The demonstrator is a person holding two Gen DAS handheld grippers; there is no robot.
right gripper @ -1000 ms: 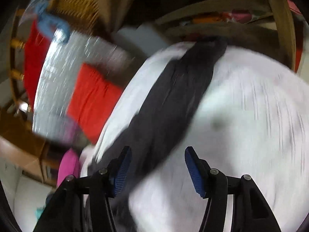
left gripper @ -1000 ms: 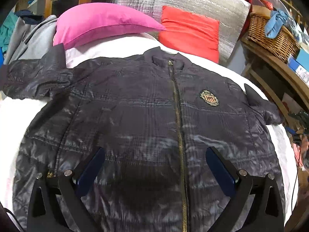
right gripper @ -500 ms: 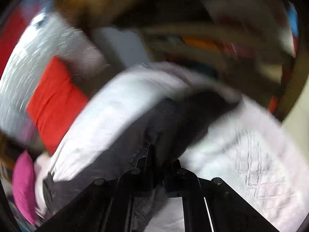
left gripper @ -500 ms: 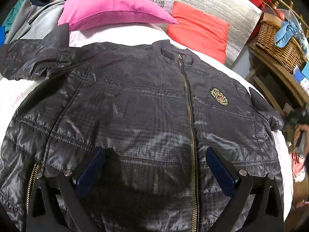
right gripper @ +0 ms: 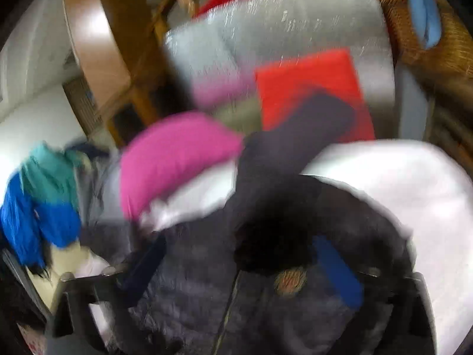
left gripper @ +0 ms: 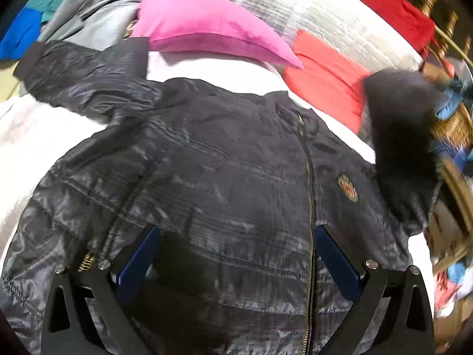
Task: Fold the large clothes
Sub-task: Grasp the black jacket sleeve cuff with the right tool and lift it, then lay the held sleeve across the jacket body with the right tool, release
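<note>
A dark shiny quilted jacket (left gripper: pixel 224 171) with a brass zip and a chest crest lies front up on a white bed (left gripper: pixel 32 136). Its left sleeve (left gripper: pixel 82 74) lies spread out toward the upper left. Its right sleeve (left gripper: pixel 405 124) is lifted in the air at the right, blurred. My left gripper (left gripper: pixel 236 251) is open and empty, hovering over the jacket's lower front. The right wrist view is blurred: my right gripper (right gripper: pixel 239 263) is open, with the raised sleeve (right gripper: pixel 292 136) in front of it over the jacket's chest (right gripper: pixel 201 290).
A pink pillow (left gripper: pixel 207 29) and a red cushion (left gripper: pixel 325 74) lie at the head of the bed against a silver padded board (left gripper: pixel 310 9). A wicker basket (left gripper: pixel 452 124) stands on a wooden shelf at the right. Grey and blue clothes (left gripper: pixel 88 17) are piled at the upper left.
My right gripper was shut on the right sleeve, swung it up over the jacket, and is now open. The left gripper drifted forward and left, still open.
</note>
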